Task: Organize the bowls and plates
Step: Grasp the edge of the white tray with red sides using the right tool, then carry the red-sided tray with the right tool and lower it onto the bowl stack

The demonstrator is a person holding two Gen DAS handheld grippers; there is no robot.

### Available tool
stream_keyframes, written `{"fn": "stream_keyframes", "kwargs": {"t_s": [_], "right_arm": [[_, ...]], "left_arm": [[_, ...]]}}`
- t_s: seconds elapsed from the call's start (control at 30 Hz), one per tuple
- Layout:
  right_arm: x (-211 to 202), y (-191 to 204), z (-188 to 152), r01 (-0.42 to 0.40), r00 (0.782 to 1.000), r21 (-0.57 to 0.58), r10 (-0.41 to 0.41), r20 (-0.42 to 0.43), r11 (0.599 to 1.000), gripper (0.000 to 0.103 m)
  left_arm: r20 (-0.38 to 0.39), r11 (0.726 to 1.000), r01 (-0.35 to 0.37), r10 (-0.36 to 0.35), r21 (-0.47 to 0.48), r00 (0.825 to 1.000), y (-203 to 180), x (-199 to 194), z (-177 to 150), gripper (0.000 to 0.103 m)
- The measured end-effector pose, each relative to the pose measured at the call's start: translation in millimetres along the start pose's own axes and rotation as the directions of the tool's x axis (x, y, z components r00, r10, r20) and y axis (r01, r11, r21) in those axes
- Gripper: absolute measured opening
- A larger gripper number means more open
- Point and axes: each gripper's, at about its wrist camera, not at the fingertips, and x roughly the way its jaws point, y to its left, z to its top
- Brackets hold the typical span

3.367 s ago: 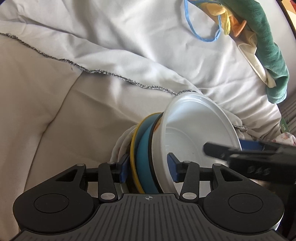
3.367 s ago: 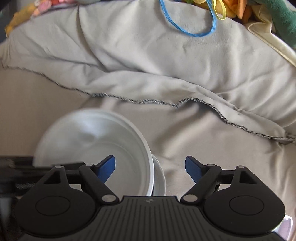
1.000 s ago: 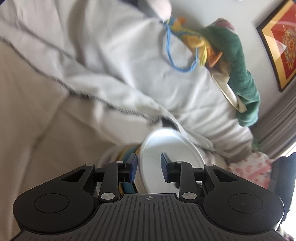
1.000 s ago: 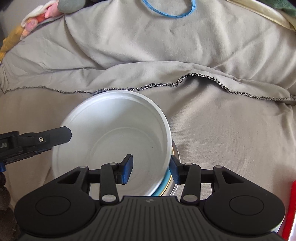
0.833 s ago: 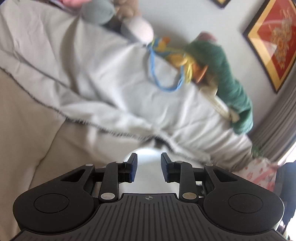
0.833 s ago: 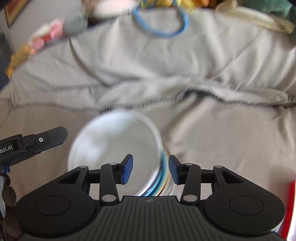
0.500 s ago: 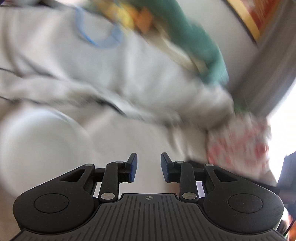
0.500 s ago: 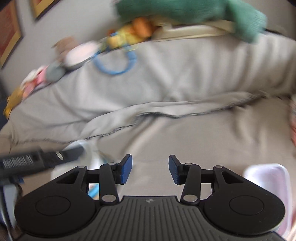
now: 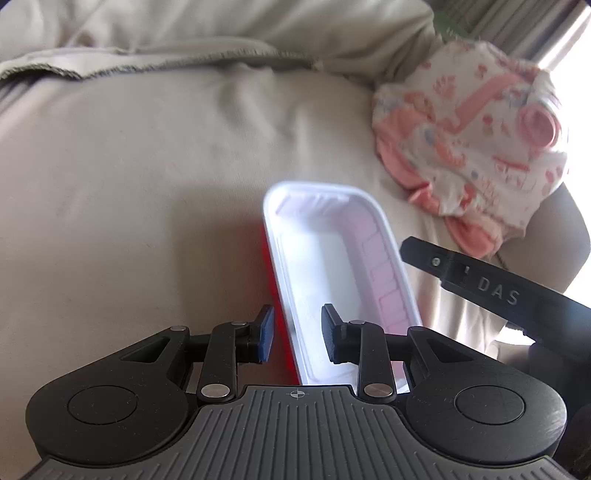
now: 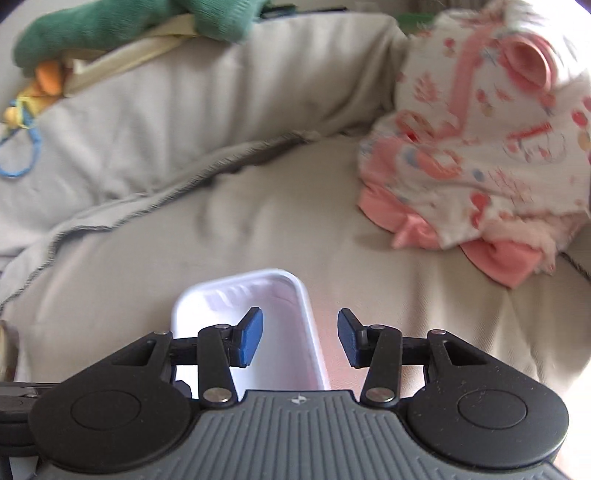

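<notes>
A white rectangular tray (image 9: pixel 332 266) lies on the beige cushion, with a red object (image 9: pixel 275 302) under its left edge. My left gripper (image 9: pixel 297 334) is open, its fingers straddling the tray's left rim without touching it. In the right wrist view the same tray (image 10: pixel 266 317) sits below my right gripper (image 10: pixel 300 338), which is open with its fingers on either side of the tray's right rim. The right gripper's finger (image 9: pixel 480 288) shows at the right of the left wrist view. The stack of round bowls and plates is out of view.
A pink and white patterned cloth bundle (image 9: pixel 476 136) lies at the far right of the cushion, also in the right wrist view (image 10: pixel 480 147). A grey blanket (image 10: pixel 147 122) covers the back. A green fabric item (image 10: pixel 129 26) and a blue loop (image 10: pixel 18 155) lie at the upper left.
Both grippers swung right, away from the white bowl stack, and now hover over the white rectangular tray. The bowls have left both views. Both grippers stay open and empty.
</notes>
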Motion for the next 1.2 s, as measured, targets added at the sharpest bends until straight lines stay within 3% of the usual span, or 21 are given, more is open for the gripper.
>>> {"fn": "stream_keyframes", "kwargs": {"t_s": [0.07,0.17,0.33,0.47,0.6,0.8,0.97,1.2], "right_arm": [[12.2,-10.0,-3.8,-0.015,0.999,0.035,0.016,-0.044,0.999,0.046],[26.2,-11.7,-13.9,-0.079,0.989,0.088,0.089,-0.116,0.993,0.049],[21.0,20.0,-23.5,-0.195,0.968,0.111,0.209,-0.136,0.975,0.050],[4.0,69.8,-33.7,-0.292,0.945,0.018,0.291,-0.146,0.956,0.051],[-4.9,121.1,-53.1,-0.386,0.910,-0.068,0.367,-0.196,0.920,0.051],[5.9,171.8,-90.0,-0.473,0.859,-0.164,0.411,-0.307,0.866,0.051],[10.5,172.0,-101.4,-0.442,0.890,-0.225,0.393,-0.232,0.868,0.049],[20.4,153.7,-97.4,-0.496,0.861,-0.118,0.468,-0.199,0.860,0.049]], "left_arm": [[-0.014,1.000,0.003,-0.002,0.009,1.000,1.8,4.8,-1.7,0.023],[-0.018,1.000,0.004,-0.004,0.020,1.000,8.0,-1.5,-4.1,0.021],[0.047,0.991,-0.118,0.115,0.065,0.992,28.9,-43.8,-11.1,0.021],[0.086,0.987,-0.159,0.159,-0.007,0.984,66.2,-89.5,-29.7,0.022],[0.115,0.970,-0.234,0.241,-0.070,0.964,102.2,-125.2,-58.8,0.022],[0.087,0.944,-0.235,0.261,-0.230,0.961,156.8,-134.5,-89.8,0.022],[0.073,0.927,-0.259,0.288,-0.273,0.955,173.2,-124.1,-92.4,0.023],[0.087,0.918,-0.311,0.340,-0.245,0.936,161.0,-113.4,-93.2,0.022]]}}
